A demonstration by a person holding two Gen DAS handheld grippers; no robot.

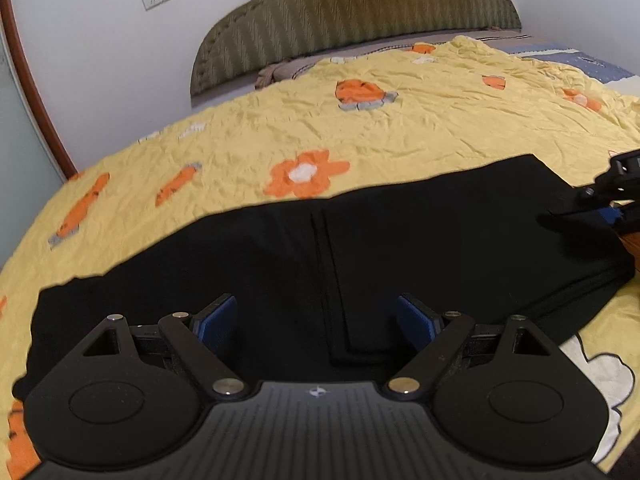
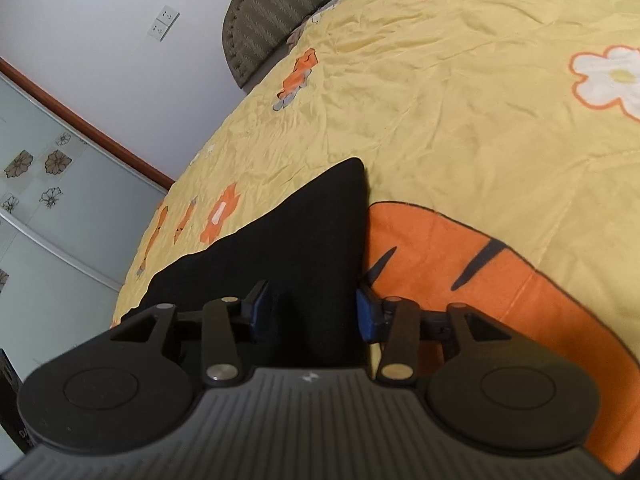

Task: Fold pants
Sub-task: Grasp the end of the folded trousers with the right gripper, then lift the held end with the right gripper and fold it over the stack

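The black pants (image 1: 360, 248) lie flat across the lower middle on the yellow blanket (image 1: 400, 128), so both the left gripper (image 1: 318, 322) and right gripper (image 2: 312, 312), wide open and empty, should pinch edges evenly.

Left wrist view: low, close over black pants (image 1: 360, 260), facing headboard (image 1: 360, 12). Right wrist view: tilted, close, same pants (image 2: 304, 248), bedspread (image 2: 460, 100), headboard upper left.
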